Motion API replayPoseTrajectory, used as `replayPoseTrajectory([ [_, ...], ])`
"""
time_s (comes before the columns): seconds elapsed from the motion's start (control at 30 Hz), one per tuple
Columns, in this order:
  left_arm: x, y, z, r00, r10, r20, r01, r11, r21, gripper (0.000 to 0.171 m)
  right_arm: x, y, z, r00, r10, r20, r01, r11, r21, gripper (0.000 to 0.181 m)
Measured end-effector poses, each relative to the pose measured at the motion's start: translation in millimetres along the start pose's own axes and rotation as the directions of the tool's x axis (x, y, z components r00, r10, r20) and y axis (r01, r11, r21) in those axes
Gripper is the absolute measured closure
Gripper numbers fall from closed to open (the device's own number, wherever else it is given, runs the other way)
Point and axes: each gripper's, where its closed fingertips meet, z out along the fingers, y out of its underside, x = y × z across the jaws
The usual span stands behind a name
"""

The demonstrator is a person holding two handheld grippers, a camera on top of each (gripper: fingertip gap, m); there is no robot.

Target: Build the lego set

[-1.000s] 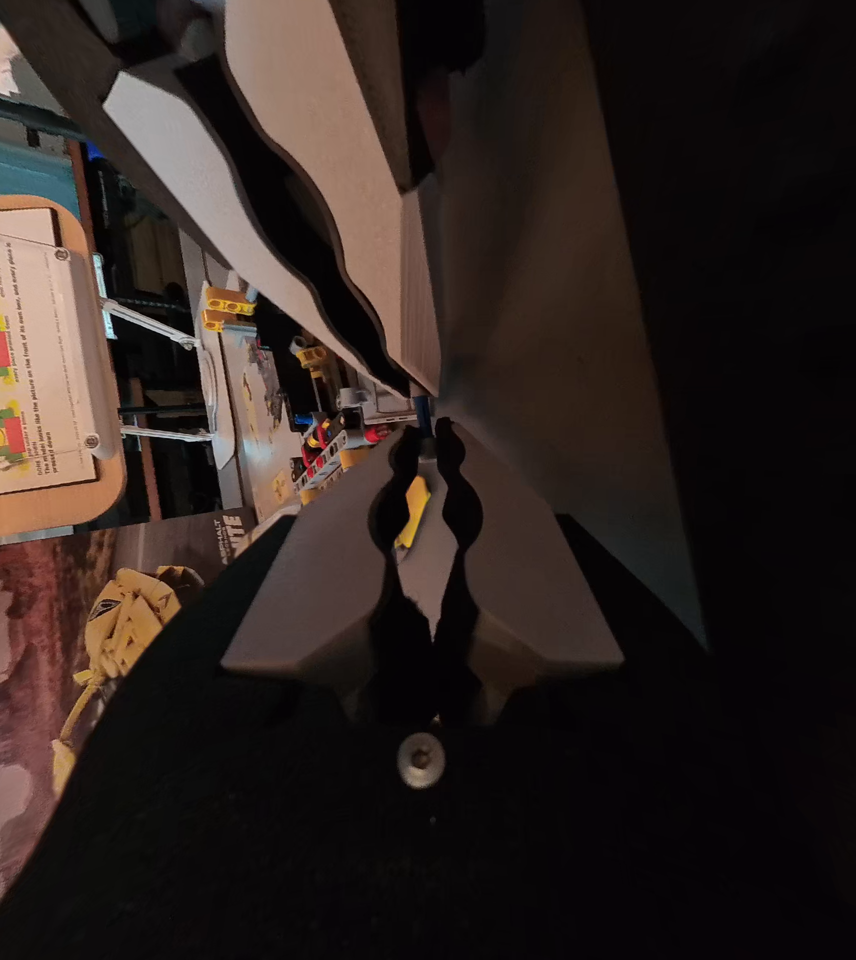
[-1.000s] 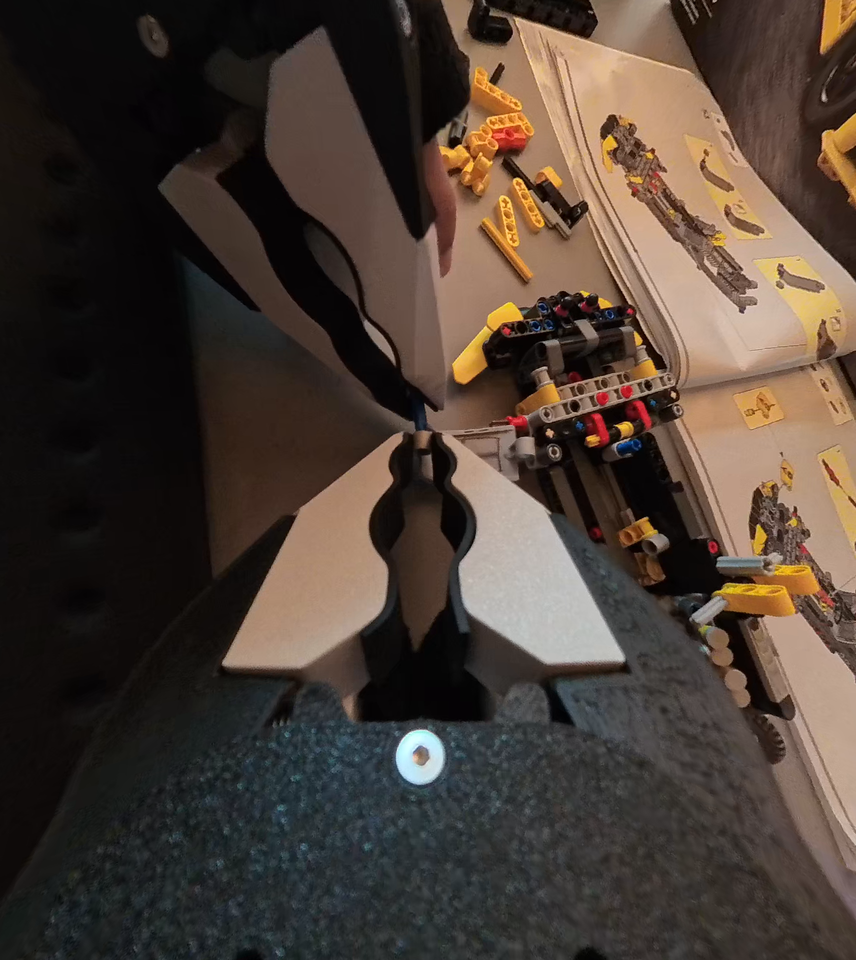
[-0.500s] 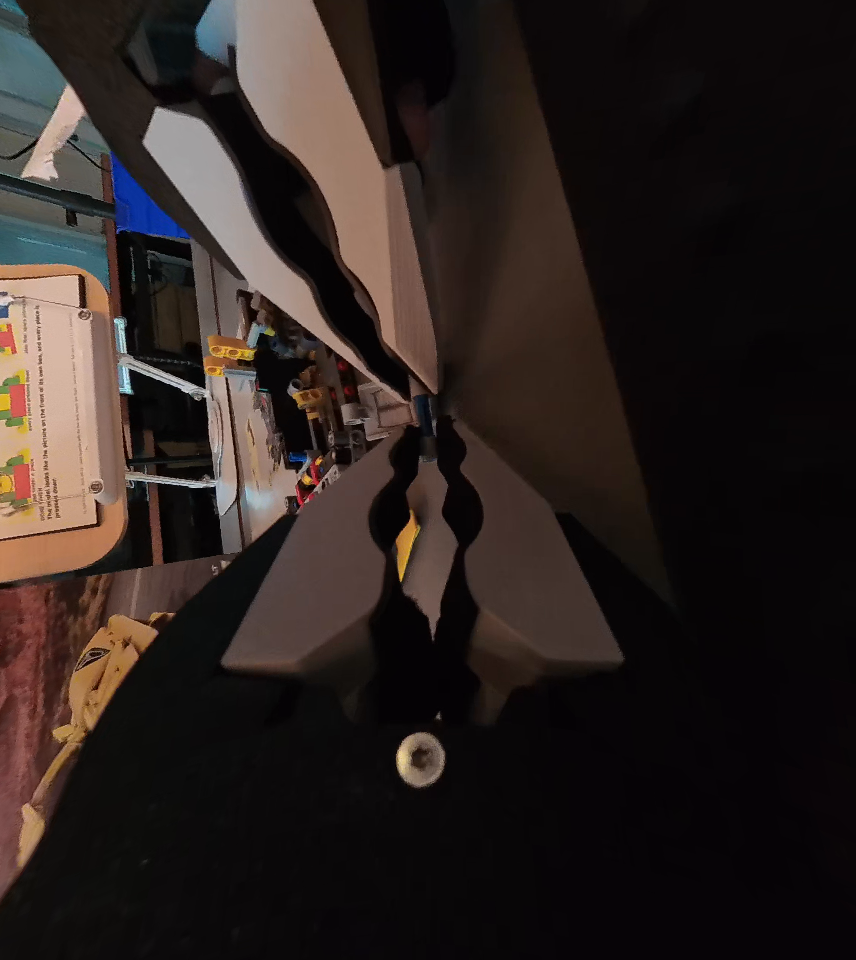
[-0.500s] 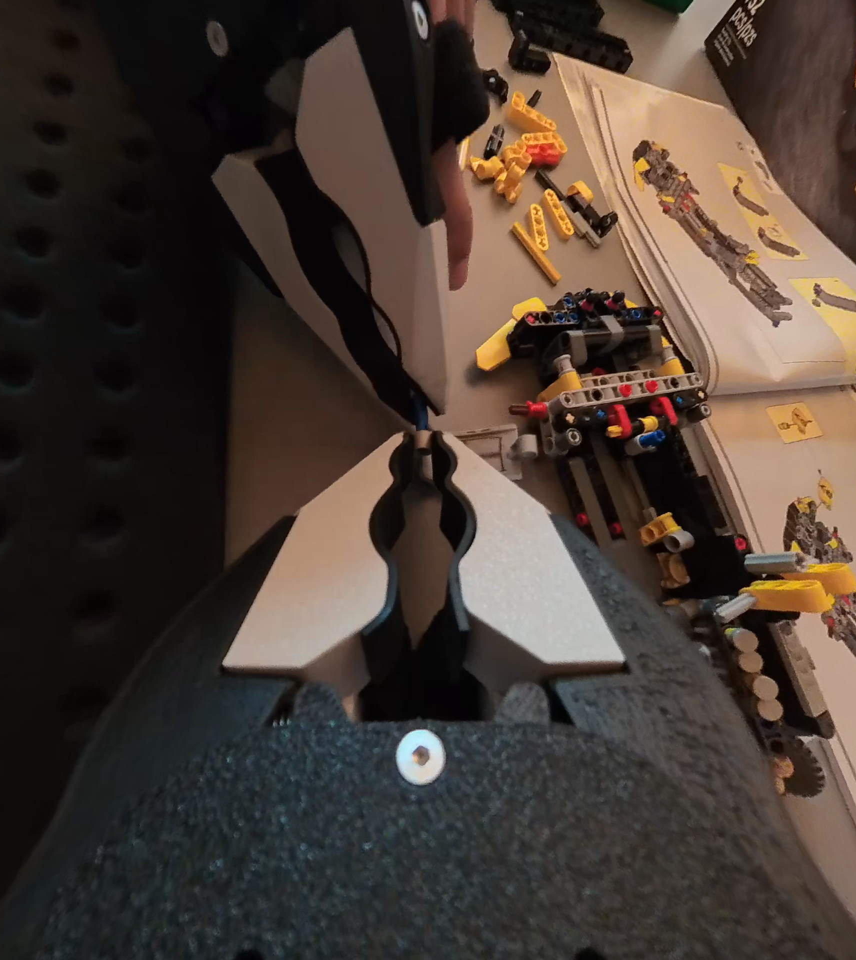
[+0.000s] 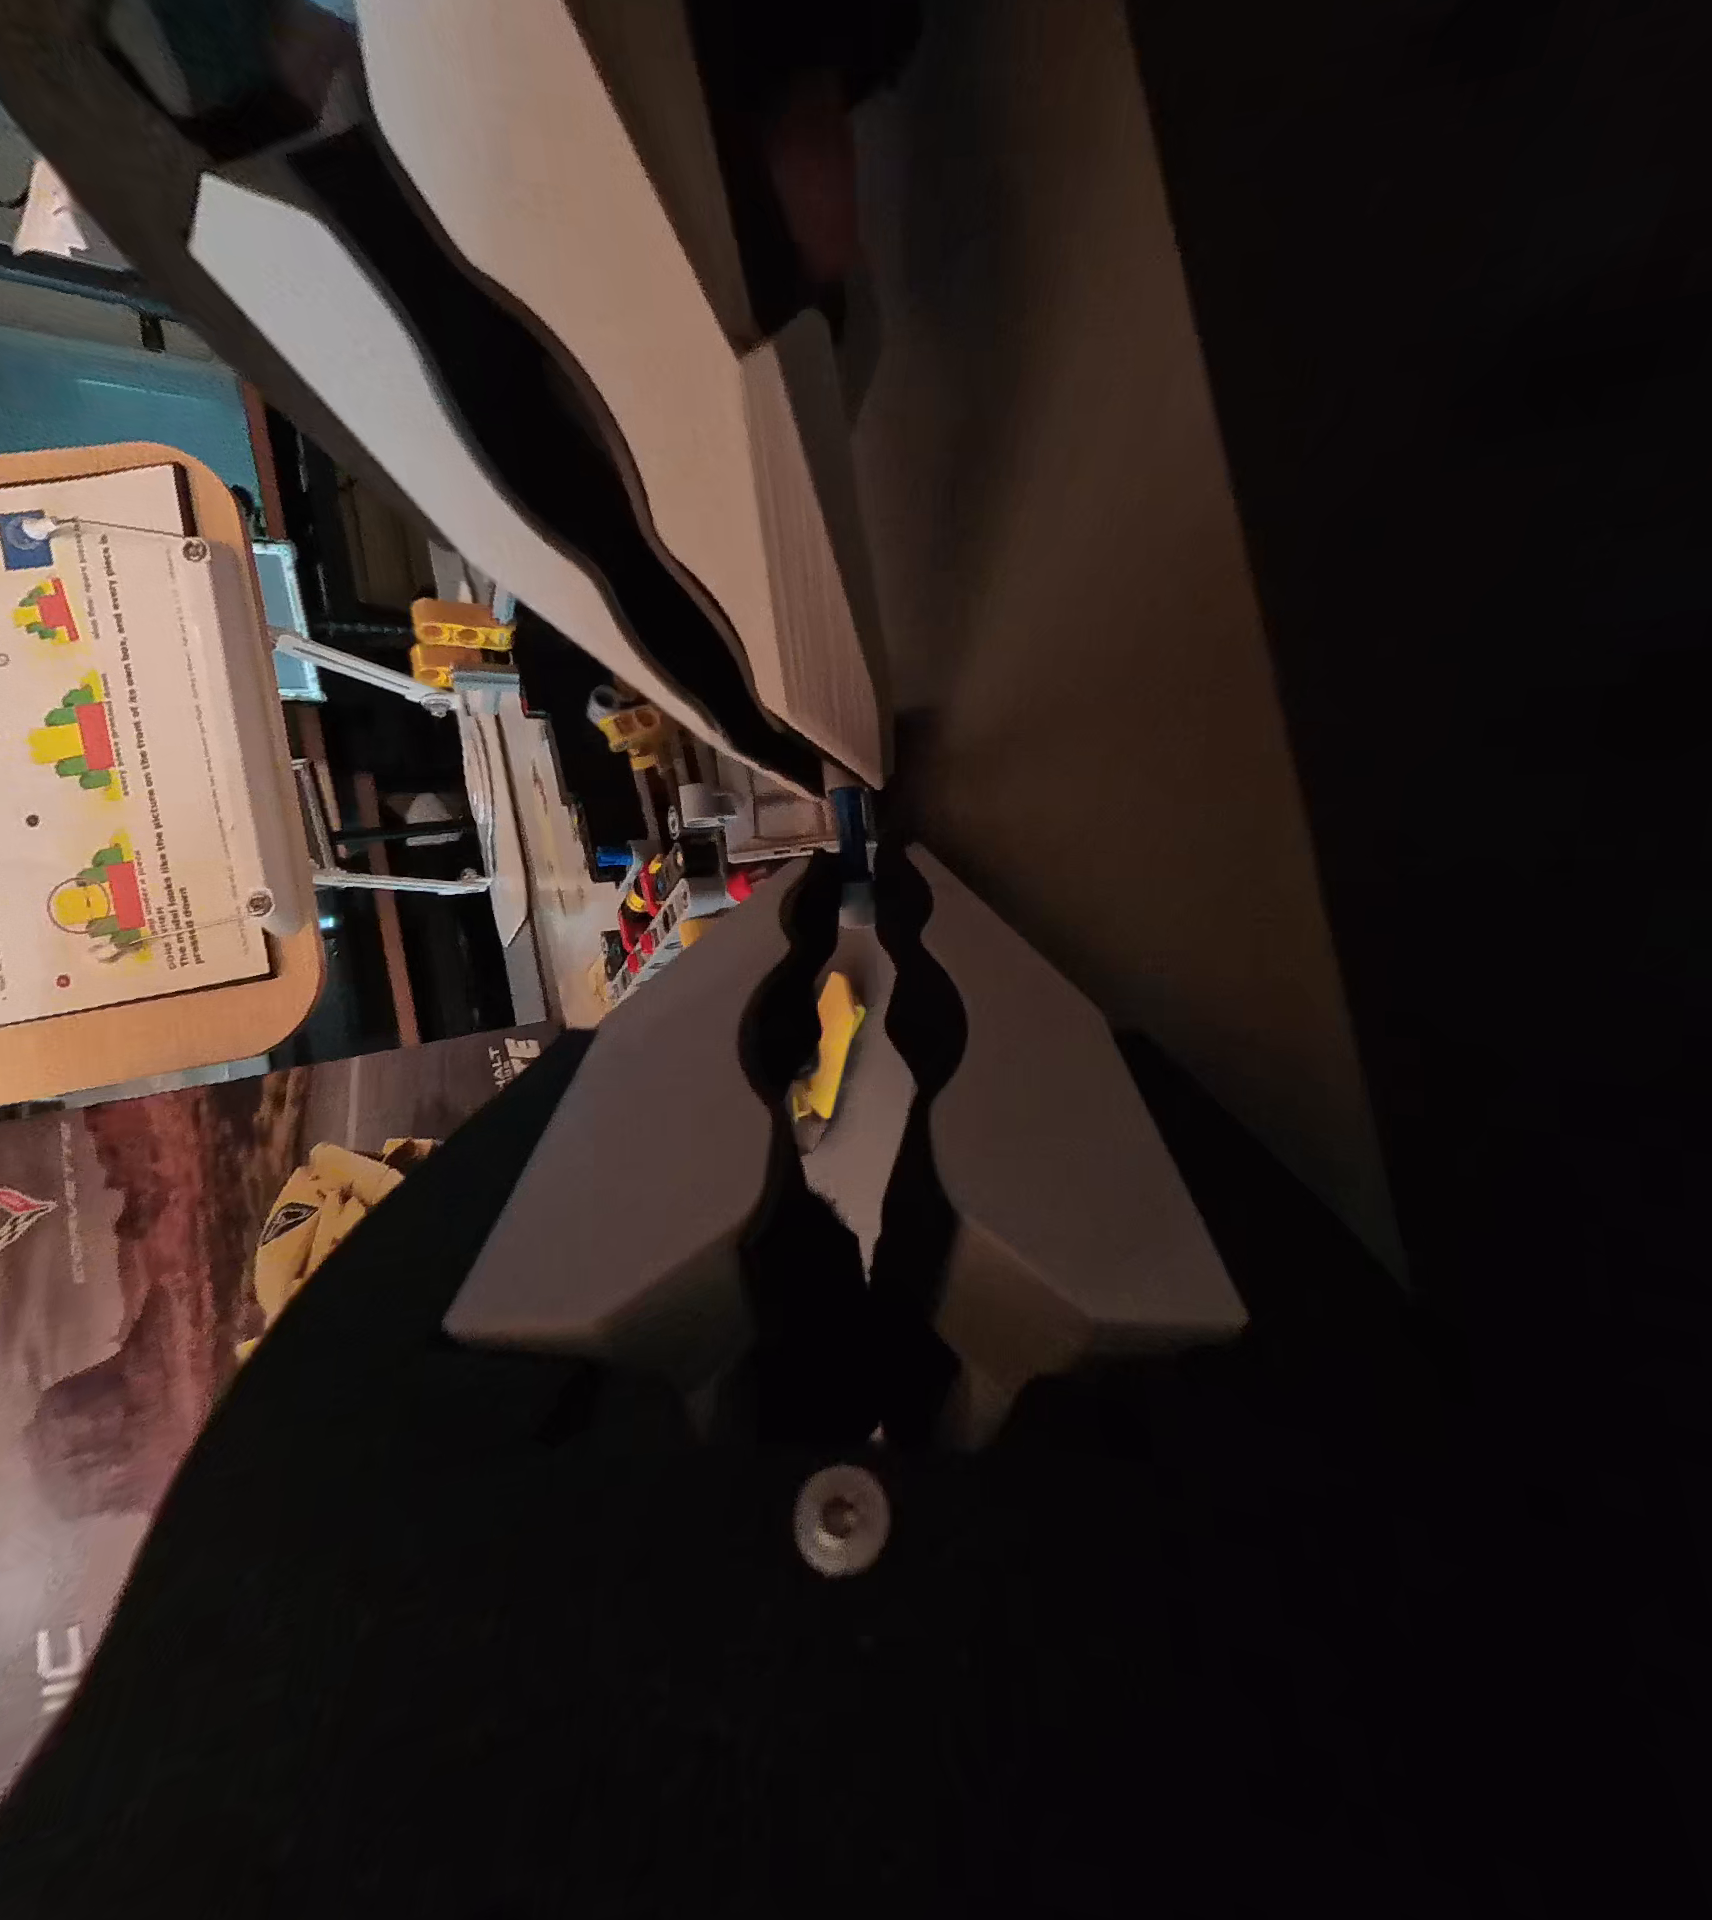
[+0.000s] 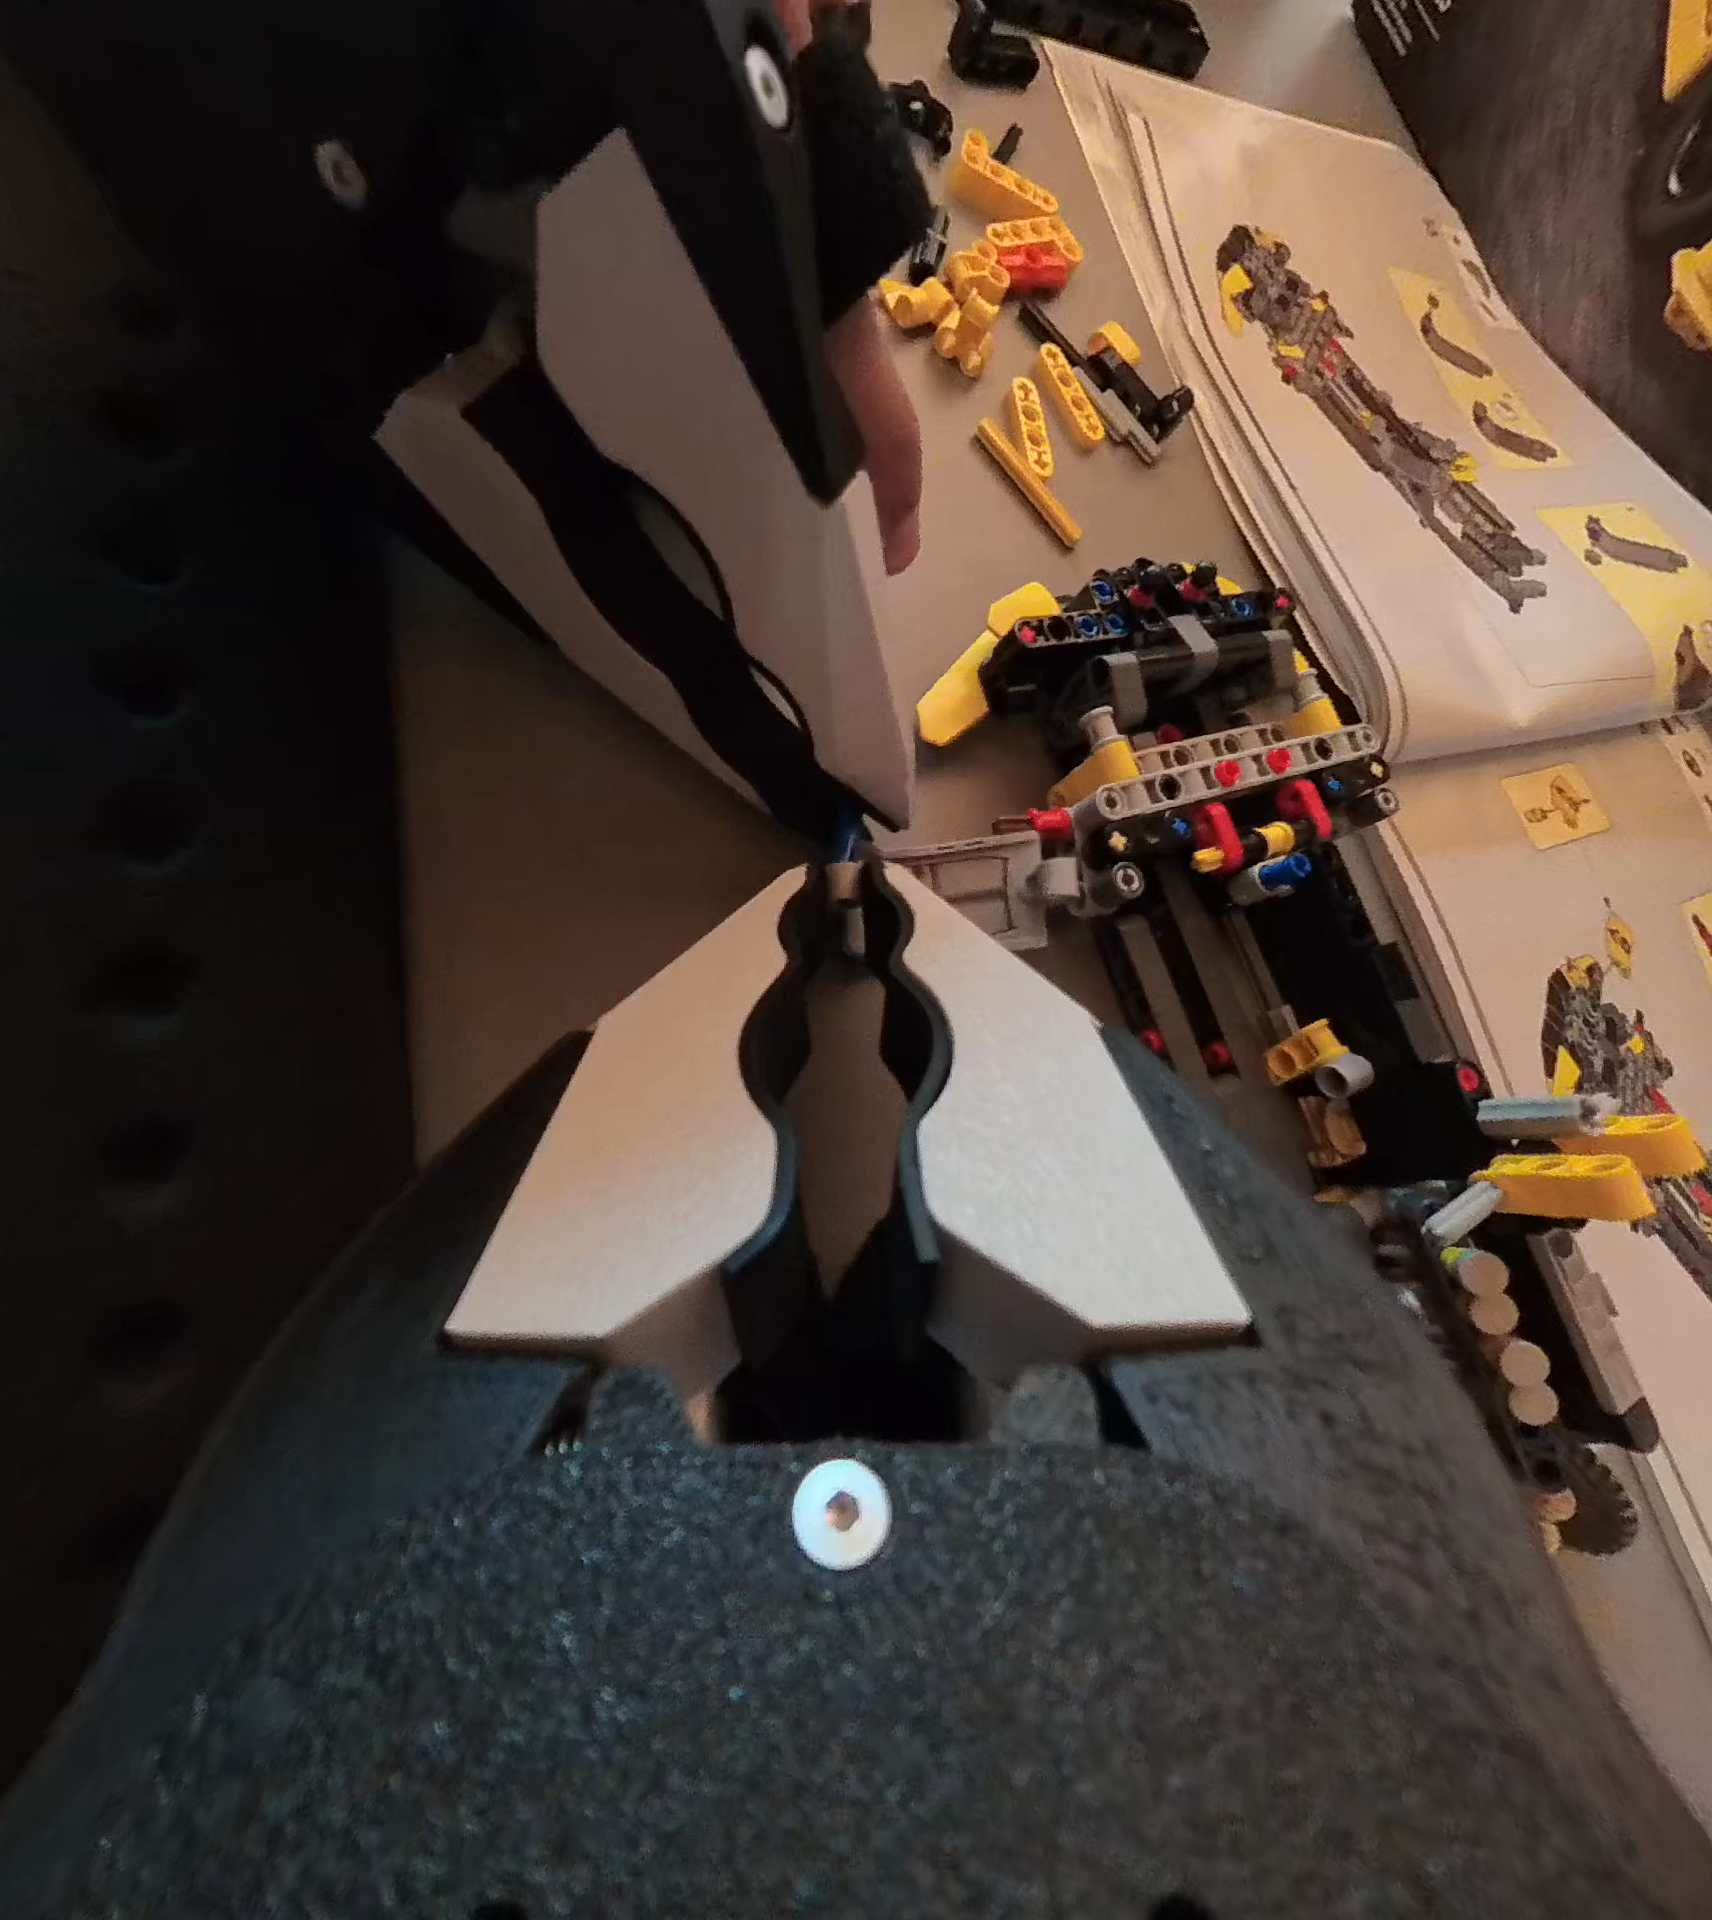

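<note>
Each claw, the left claw [image 5: 857, 883] and the right claw [image 6: 847, 894], has pale grey wedge-shaped fingers [image 6: 1039, 1164] lined with wavy black pads, a grainy black housing with one silver hex screw [image 6: 841, 1512], and a black fingerless glove [image 6: 852, 177] on the hand.

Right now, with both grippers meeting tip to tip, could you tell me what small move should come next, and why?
Probably push the left gripper and right gripper gently together along their shared line: both pinch the small blue-and-grey piece tip to tip, and blue shows at the joint, so it seems not fully seated.
</note>
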Motion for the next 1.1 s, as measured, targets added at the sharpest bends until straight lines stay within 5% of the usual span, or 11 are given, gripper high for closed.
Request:
replayPoseTrajectory([
  [0.47,-16.8,11.0,0.2,0.989,0.085,0.118,-0.068,0.988,-0.138,0.168,13.9,-8.7,-0.6,0.968,0.250,0.019,-0.250,0.968,0.021,0.175],
  [0.9,-21.2,16.2,0.8,0.981,0.137,0.136,-0.105,0.971,-0.214,0.168,18.9,-9.8,3.1,0.972,0.219,-0.081,-0.221,0.975,-0.022,0.175],
  [1.1,-29.1,17.7,-3.5,0.965,0.186,0.186,-0.139,0.961,-0.241,0.168,21.6,-16.0,0.7,0.916,0.391,-0.083,-0.391,0.920,0.019,0.174],
])
